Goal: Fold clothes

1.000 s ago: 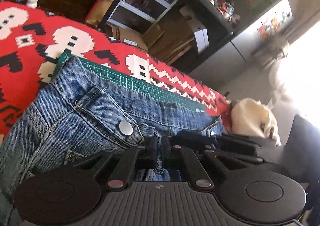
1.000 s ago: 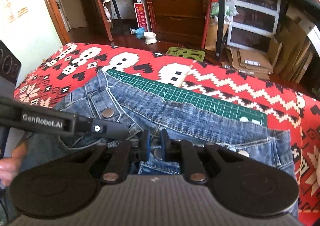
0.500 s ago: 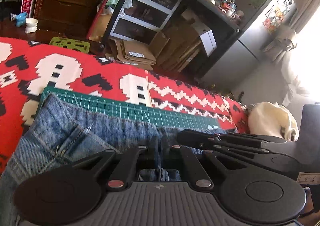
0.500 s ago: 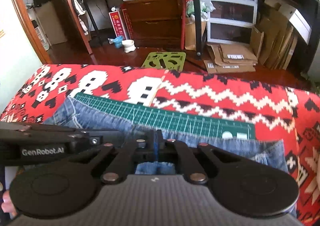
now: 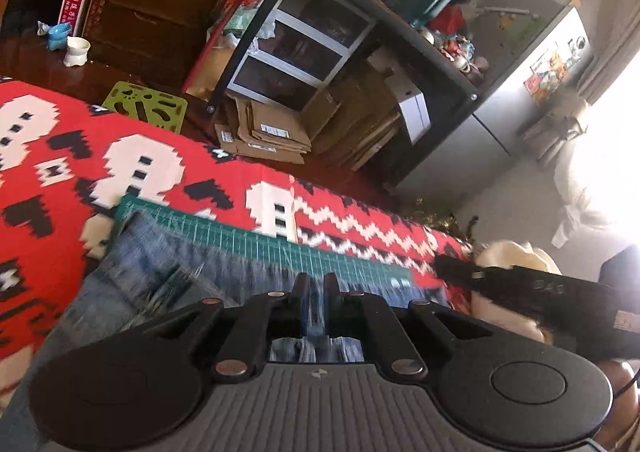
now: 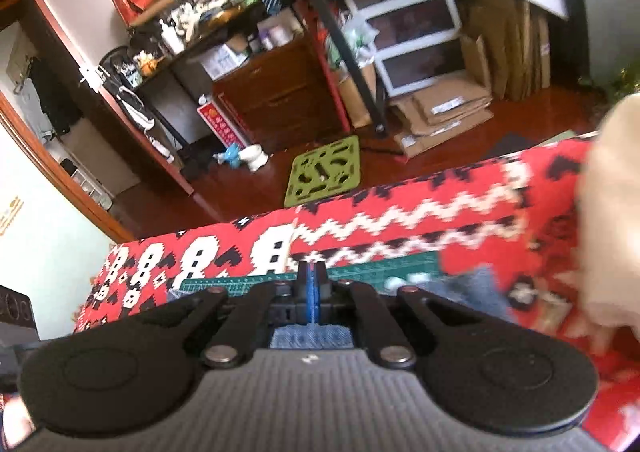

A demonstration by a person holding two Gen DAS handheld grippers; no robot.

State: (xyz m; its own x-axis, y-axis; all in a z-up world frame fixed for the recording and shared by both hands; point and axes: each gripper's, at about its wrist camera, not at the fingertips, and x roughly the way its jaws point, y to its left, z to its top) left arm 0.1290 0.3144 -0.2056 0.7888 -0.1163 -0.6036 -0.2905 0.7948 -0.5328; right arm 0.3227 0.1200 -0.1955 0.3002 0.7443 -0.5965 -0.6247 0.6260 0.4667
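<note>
Both my left tool [image 5: 315, 294] and right tool [image 6: 311, 284] are pinching the jeans [image 5: 168, 284]; denim could slip if I yank unevenly.

Jeans [image 5: 168, 284] motion-blurred; cream cloth [image 6: 608, 212] blurred, cut off at rt edge.

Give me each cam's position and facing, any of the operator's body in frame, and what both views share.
Left wrist: sits on the left hand-held gripper, looking along its fingers, shut on the jeans, toward shelves and a fridge; the right hand-held gripper crosses at right, with a sliver of hand beneath it.
Right wrist: sits on the right hand-held gripper, clamped on denim, facing a wooden cabinet and doorway; no clear body part shows.
Shared: jeans, green cutting mat, red patterned blanket, green floor mat, flattened cardboard.
</note>
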